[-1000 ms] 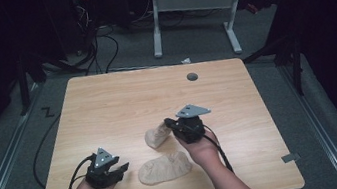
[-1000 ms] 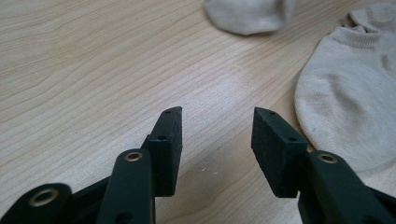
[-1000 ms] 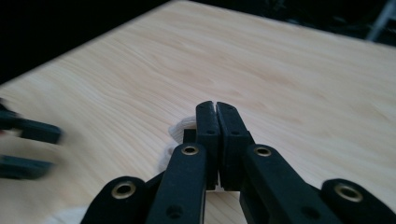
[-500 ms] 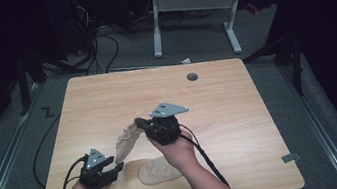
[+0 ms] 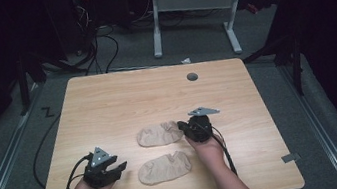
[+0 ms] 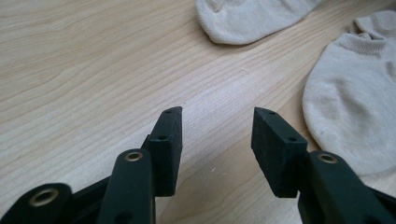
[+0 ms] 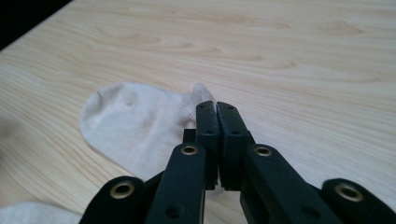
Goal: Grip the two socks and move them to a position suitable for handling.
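The right gripper [image 5: 181, 127] has carried the far sock [image 5: 159, 134] down onto the table [image 5: 107, 103], jaws pinching its cuff. Left gripper [image 5: 117, 169] waits spread beside the near sock [image 5: 164, 168]. Next, probably: release, then pair them.

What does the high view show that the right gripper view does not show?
High view alone: the left tool, open and empty, the person's hands, the table edges, a second desk on the floor behind. Right gripper view alone: close up, the right tool shut on the cuff of the far sock. Both share this sock, the near sock and the wooden table.
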Demonstrator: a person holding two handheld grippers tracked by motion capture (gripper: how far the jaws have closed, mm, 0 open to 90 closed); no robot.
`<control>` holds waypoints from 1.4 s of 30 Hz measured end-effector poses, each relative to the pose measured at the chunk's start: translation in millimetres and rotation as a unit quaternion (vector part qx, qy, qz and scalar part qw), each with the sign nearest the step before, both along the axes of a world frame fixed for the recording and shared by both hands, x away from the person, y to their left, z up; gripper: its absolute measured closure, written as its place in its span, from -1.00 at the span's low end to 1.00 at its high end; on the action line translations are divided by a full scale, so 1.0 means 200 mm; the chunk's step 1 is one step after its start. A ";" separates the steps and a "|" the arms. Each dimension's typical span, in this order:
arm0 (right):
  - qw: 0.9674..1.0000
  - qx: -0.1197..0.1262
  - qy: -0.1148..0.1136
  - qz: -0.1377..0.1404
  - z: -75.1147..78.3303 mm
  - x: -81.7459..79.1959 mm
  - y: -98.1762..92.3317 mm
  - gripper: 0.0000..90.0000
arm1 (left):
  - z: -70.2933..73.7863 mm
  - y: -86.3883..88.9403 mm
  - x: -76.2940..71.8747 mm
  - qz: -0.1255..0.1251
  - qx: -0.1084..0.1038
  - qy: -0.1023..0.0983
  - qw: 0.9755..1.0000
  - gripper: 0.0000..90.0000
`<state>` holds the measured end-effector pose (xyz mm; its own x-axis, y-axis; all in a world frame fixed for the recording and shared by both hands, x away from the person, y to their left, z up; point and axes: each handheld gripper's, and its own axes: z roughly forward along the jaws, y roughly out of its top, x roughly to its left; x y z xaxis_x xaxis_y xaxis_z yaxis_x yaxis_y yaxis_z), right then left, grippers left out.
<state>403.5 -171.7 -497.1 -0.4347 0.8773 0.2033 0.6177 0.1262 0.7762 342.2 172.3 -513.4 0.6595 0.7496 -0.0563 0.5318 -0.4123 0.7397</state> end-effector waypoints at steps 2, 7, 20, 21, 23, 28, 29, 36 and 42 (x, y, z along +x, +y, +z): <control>1.000 -0.004 0.004 0.000 -0.02 0.00 -0.03 0.96 | 0.01 -0.02 0.03 -0.002 -0.009 -0.002 1.000 0.19; 1.000 -0.021 0.008 -0.004 -0.05 0.02 -0.09 0.83 | 0.05 -0.08 0.15 0.015 -0.033 -0.001 0.999 0.19; 0.999 -0.035 0.026 0.007 -0.09 0.02 -0.17 0.44 | 0.00 -0.36 0.42 0.032 -0.038 0.020 0.999 0.10; 0.999 -0.037 0.025 0.010 -0.10 0.03 -0.16 0.45 | 0.00 -0.37 0.42 0.030 -0.035 0.019 0.999 0.17; 0.999 -0.034 0.031 0.017 -0.11 0.03 -0.16 0.49 | -0.01 -0.41 0.43 0.040 -0.013 0.015 0.999 0.38; 0.997 -0.055 0.035 0.029 -0.13 0.04 -0.12 0.58 | -0.04 -0.42 0.43 0.055 0.004 0.016 0.998 0.76; 0.997 -0.058 0.034 0.030 -0.13 0.04 -0.11 0.62 | -0.05 -0.42 0.42 0.056 0.003 0.015 0.998 0.83; 0.996 -0.076 0.033 0.040 -0.14 0.03 -0.10 0.91 | -0.06 -0.40 0.40 0.059 -0.008 0.007 0.998 0.95; 0.997 -0.063 0.011 0.038 -0.09 0.00 -0.09 0.92 | -0.04 -0.37 0.35 0.056 -0.028 -0.006 0.998 0.95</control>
<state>403.1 -190.4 -515.2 -0.4973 0.8615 0.1031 0.6189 0.2689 0.7380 412.5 99.2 -520.8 0.5720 0.8150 -0.0925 0.5636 -0.3085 0.7663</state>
